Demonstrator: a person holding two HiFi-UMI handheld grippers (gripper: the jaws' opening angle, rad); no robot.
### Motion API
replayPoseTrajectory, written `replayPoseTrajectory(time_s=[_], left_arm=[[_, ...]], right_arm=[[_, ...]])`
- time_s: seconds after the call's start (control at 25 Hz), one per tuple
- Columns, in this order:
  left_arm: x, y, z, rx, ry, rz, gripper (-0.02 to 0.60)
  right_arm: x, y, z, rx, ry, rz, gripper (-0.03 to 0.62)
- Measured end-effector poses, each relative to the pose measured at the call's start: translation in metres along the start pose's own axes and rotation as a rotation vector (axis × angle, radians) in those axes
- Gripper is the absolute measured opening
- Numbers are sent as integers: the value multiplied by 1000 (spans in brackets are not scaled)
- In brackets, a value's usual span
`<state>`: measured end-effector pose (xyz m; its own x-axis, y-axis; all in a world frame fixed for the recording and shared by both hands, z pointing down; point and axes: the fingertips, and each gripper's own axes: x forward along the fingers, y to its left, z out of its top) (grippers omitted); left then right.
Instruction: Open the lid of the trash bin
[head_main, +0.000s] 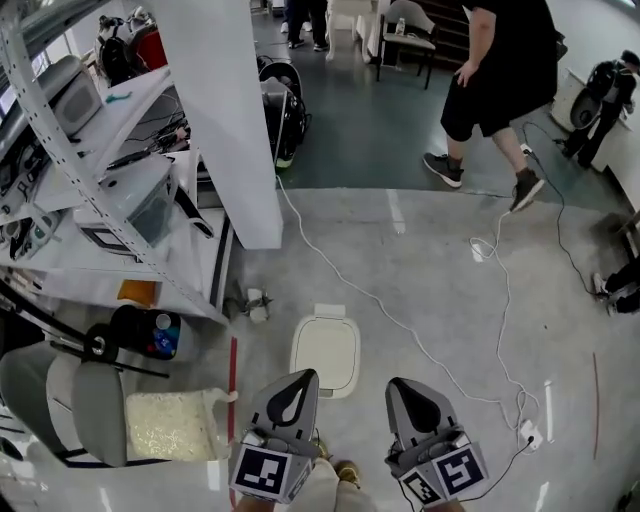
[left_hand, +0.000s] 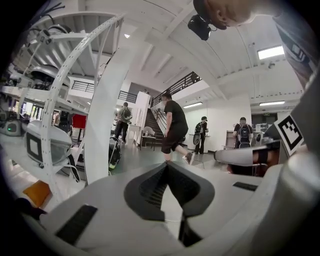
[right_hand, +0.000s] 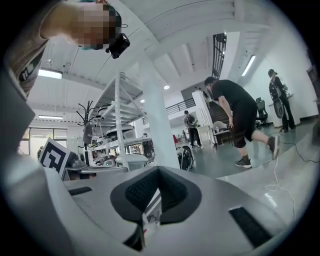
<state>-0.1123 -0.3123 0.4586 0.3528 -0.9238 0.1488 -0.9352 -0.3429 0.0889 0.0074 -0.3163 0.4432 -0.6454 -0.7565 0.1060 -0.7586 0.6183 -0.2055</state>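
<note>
The white trash bin (head_main: 325, 352) stands on the grey floor just ahead of me, and its lid lies flat and closed. My left gripper (head_main: 298, 382) hovers near the bin's lower left corner, held above it, with its jaws shut on nothing. To the bin's right, my right gripper (head_main: 411, 388) is also shut and empty. In the left gripper view the gripper (left_hand: 167, 167) points out level across the room, its dark pads meeting at the tips. The right gripper view shows the same for that gripper (right_hand: 157, 171). Neither gripper view shows the bin.
A metal shelving rack (head_main: 90, 170) and a white pillar (head_main: 230, 120) stand at left. A grey chair (head_main: 70, 405) and a bag of white material (head_main: 175, 425) sit at lower left. A white cable (head_main: 420, 345) crosses the floor to a plug strip (head_main: 530, 432). A person (head_main: 495, 80) walks at the back right.
</note>
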Motion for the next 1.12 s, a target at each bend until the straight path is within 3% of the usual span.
replayPoseTrajectory(time_s=[0.28,0.64,0.88,1.12], left_arm=[[-3,-1,-52,-20,41,0,3],[35,17,-86,-41,135,-11,3],[87,43,-150,-103,286,5,2],[102,69,-266,-211,517,113,2]], right_arm=[[-1,-1,-51,30,40,-16,26],[7,-2,-69,28,81,-11,26],[9,1,-83,47,91,-10,26],[7,0,-105,77,110,-26,26]])
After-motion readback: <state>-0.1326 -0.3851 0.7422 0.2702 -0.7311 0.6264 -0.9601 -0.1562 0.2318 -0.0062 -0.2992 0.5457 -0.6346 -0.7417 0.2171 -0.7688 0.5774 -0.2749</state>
